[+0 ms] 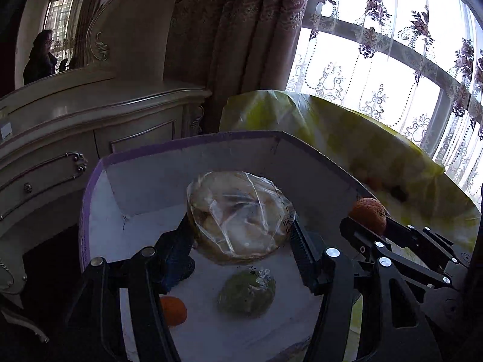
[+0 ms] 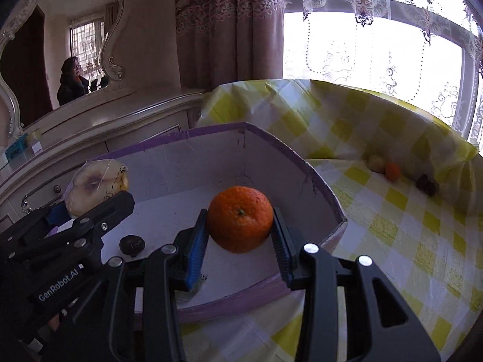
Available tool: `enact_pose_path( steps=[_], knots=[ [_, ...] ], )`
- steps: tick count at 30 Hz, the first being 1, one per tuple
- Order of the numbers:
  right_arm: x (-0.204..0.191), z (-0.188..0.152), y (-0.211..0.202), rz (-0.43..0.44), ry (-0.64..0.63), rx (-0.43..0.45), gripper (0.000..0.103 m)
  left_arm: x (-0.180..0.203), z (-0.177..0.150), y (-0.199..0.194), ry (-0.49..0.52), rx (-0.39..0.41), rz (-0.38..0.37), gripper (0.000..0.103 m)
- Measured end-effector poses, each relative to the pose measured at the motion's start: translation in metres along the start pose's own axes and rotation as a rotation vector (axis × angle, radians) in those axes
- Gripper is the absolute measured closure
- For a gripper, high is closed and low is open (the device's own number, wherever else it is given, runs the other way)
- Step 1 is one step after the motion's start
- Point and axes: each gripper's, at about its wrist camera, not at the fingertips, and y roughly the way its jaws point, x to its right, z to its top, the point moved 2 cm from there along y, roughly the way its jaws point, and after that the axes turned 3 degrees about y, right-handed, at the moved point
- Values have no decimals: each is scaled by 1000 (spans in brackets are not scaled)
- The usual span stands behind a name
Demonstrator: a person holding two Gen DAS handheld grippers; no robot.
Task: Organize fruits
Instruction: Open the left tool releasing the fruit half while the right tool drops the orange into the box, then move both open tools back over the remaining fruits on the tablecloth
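Orange (image 2: 240, 218) clamped above box rim (image 2: 329, 187)

Ornate cream dresser (image 1: 90, 126) with carved mirror (image 2: 57, 48), heavy floral curtain (image 1: 241, 30), bright window (image 2: 362, 51) behind embroidered lace sheer (image 1: 392, 60)

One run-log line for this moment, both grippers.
left gripper: shut on wrapped fruit | right gripper: shut on orange | both above box | box holds orange, green fruit
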Motion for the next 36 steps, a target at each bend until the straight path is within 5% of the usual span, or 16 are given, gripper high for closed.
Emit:
enact_pose_path(
  steps=[5,13,18,24,27,36],
  knots=[
    [-12,3,35,-43,-49,-184,62,-16,-4,34,-47,-255,-67,45],
    [-8,1,44,-78,-56,-234,55,-21,-6,40,-91,-329,-84,43],
    [-4,0,41,-109,-45,-232,39,-23,-4,35,-106,-306,-40,36],
    [1,0,37,-77,-18,-219,40,-24,-2,32,-123,-287,-46,31],
    [-4,-3,37,-61,-41,-208,26,-22,1,29,-123,-265,-84,14],
    [-8,-6,33,-36,-54,-131,20,-22,3,23,-132,-208,-78,14]
  ],
)
